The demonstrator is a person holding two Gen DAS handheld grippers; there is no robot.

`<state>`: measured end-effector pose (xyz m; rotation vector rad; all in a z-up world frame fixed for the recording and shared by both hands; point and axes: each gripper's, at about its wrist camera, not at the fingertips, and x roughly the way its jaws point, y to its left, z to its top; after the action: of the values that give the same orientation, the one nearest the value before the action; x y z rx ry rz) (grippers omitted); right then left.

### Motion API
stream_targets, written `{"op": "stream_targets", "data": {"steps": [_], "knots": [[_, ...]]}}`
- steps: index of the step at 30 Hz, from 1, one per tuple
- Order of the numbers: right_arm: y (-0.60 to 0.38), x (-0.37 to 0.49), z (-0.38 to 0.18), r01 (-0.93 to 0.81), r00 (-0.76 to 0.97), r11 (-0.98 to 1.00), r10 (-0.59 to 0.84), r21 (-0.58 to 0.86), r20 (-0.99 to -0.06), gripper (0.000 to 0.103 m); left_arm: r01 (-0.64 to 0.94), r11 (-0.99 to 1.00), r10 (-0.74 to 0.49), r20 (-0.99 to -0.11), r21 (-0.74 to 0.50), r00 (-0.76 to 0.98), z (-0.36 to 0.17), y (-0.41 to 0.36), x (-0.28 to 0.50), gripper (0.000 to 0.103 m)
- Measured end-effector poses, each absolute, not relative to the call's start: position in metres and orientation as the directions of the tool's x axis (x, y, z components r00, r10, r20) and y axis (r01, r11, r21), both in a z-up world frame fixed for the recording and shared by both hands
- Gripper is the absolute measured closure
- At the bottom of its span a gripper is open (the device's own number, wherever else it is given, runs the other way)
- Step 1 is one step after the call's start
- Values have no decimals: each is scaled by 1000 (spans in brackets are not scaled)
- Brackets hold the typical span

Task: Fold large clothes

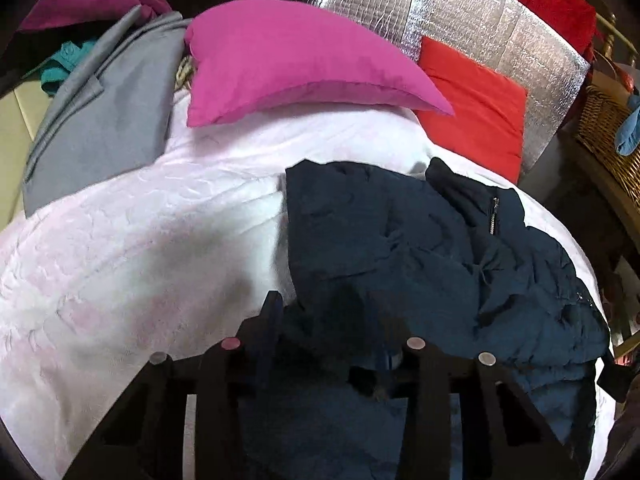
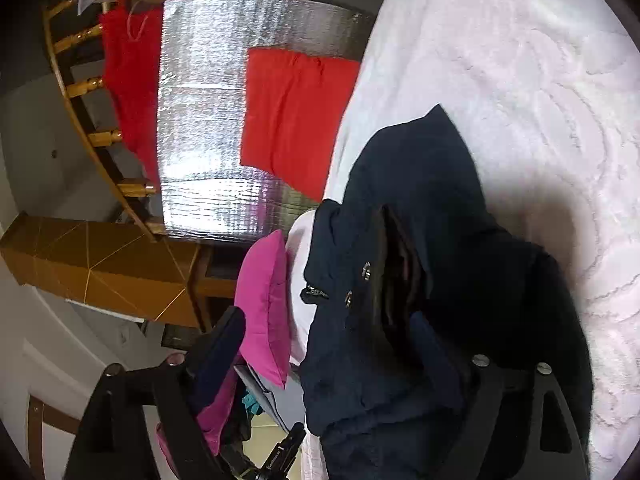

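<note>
Left wrist view: the left tool (image 1: 320,316) is clenched on the near edge of the crumpled navy quilted jacket (image 1: 420,248), which lies on the white textured bedspread (image 1: 140,248) at five o'clock from the magenta pillow (image 1: 288,60). Right wrist view: the right tool (image 2: 332,344) is released, its fingers straddling the jacket's fabric.

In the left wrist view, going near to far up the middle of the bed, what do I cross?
Left gripper → navy jacket → white bedspread → pink pillow → silver foil mat.
</note>
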<state>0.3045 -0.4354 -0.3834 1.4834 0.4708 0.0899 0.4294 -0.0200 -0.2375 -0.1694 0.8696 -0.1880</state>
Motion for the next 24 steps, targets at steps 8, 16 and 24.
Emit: {"op": "stream_targets", "data": {"steps": [8,16,24], "knots": [[-403,345,-383,464,710,450,326,763,-624,81,132,983,-180,-771,-124,611,-246,-42,428,61],[-385,332,-321,397,771,649,147,649,-619,91,132,988,-146,-800,-84,582,-250,-45,428,63],[-404,327,-362,491,680,573,220,657,-700,78,120,986,-163,-806,-114,569,-247,-32,426,48]]}}
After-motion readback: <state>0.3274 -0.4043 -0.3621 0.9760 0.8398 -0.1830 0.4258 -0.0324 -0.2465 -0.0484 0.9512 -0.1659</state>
